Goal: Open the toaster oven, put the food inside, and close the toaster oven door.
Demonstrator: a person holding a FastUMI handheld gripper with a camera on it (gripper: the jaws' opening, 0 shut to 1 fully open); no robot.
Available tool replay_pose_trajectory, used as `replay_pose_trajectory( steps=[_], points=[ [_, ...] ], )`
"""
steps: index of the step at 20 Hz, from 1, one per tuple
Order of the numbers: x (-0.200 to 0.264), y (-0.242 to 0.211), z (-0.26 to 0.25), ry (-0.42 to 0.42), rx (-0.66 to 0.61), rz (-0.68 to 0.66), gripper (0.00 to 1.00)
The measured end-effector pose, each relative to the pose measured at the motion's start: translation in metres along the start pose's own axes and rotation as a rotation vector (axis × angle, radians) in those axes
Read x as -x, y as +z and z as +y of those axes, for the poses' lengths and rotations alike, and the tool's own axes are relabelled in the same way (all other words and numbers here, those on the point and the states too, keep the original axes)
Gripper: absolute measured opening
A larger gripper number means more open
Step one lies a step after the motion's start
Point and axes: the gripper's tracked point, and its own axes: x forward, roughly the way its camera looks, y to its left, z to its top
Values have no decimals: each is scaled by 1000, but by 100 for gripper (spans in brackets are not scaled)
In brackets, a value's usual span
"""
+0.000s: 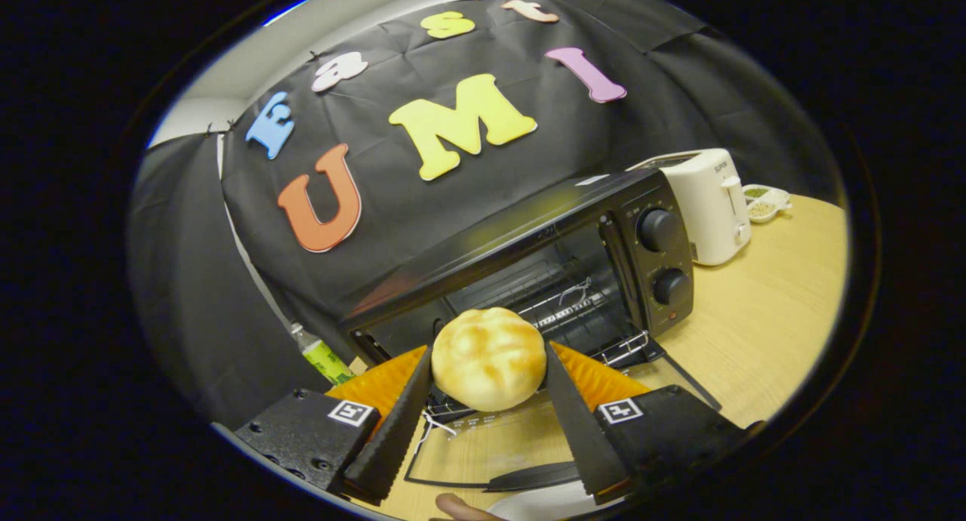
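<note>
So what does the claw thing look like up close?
The claw has two long, flat, wedge-shaped fingers with saw-toothed inner edges. Each finger grows out of a chunky black block with small screw holes, and each block carries a square black-and-white marker sticker, like a tiny maze. No cables show.
</note>
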Motion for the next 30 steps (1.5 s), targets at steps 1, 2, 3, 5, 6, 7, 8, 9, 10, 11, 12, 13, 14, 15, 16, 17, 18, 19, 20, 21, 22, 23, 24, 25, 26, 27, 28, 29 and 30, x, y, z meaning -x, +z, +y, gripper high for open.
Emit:
replay_pose_trajectory(
  steps=[1,2,3,5,6,7,8,9,10,11,12,13,14,15,16,17,18,19,20,21,22,23,24,25,26,27,28,29,30],
  points=[
    [-8,3,-1,-1,-32,1,93],
    [-17,5,-5,-10,-60,13,93],
    [-25,5,-9,-23,-88,21,93],
    [-43,-1,-16,-46,-118,57,93],
    [-50,-3,-18,-53,-131,64,93],
    [-56,-3,-18,-47,-145,72,93],
    [-61,1,-16,-30,-164,57,93],
    [-66,3,-17,-21,-174,49,93],
    [-71,6,-21,-29,-183,41,93],
    [-76,7,-25,-35,-196,46,93],
    [-80,9,-26,-22,-219,51,93],
    [-84,8,-26,-14,-236,65,93],
    [-86,10,-28,-15,-229,68,94],
    [-89,10,-27,-8,-213,78,95],
    [-88,9,-28,-9,-193,99,96],
    [-88,7,-25,-8,-181,110,97],
    [-86,6,-22,-3,-173,119,98],
    [-85,4,-22,-6,-174,125,100],
    [-81,3,-23,-15,-182,133,100],
    [-78,4,-23,-21,-197,130,100],
    [-73,4,-24,-27,-219,131,100],
    [-69,3,-23,-24,-243,136,100],
    [-63,2,-21,-16,-263,148,100],
    [-58,1,-20,-15,-271,163,100],
    [-51,-1,-19,-11,-269,179,100],
    [-43,-1,-15,3,-260,191,100],
    [-36,0,-15,0,-245,194,100],
    [-27,2,-16,-6,-222,188,100],
    [-19,5,-18,-15,-197,173,100]
  ],
)
